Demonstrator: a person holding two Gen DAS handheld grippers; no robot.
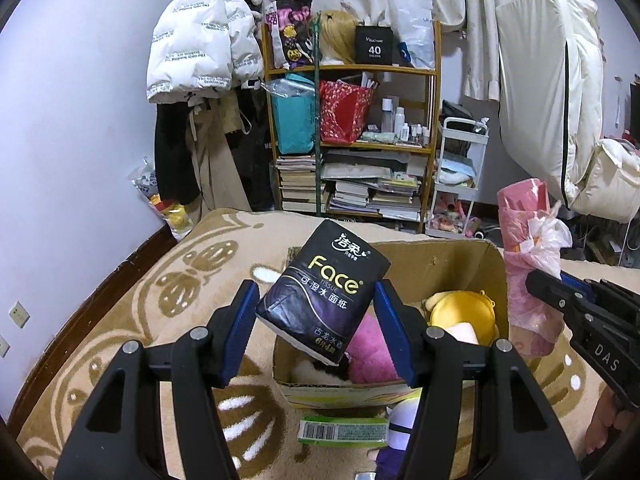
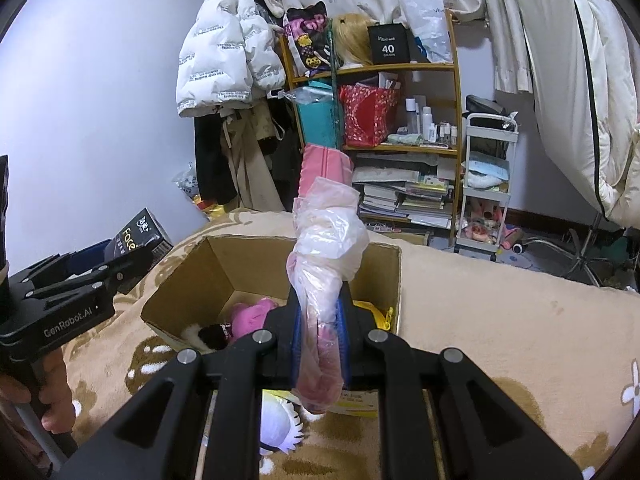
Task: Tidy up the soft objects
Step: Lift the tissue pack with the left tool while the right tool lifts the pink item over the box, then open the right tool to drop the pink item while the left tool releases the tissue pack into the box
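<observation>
Cardboard box (image 2: 224, 276) open-topped; plush toys (image 1: 372, 346) inside

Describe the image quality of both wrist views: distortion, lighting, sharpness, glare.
Left wrist view: strong fisheye bending, dark corner vignette; even indoor light; the tissue pack between the left gripper pads reads sharp, with faint sheen. Right wrist view: same curvature; the pink plastic-wrapped bundle clamped in the right gripper shows soft highlights; bookshelf stays legible.

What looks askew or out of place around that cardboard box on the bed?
A green packet and a white and purple plush lie on the blanket in front of the cardboard box, not inside with the pink and yellow toys. The black tissue pack hangs tilted over it.
</observation>
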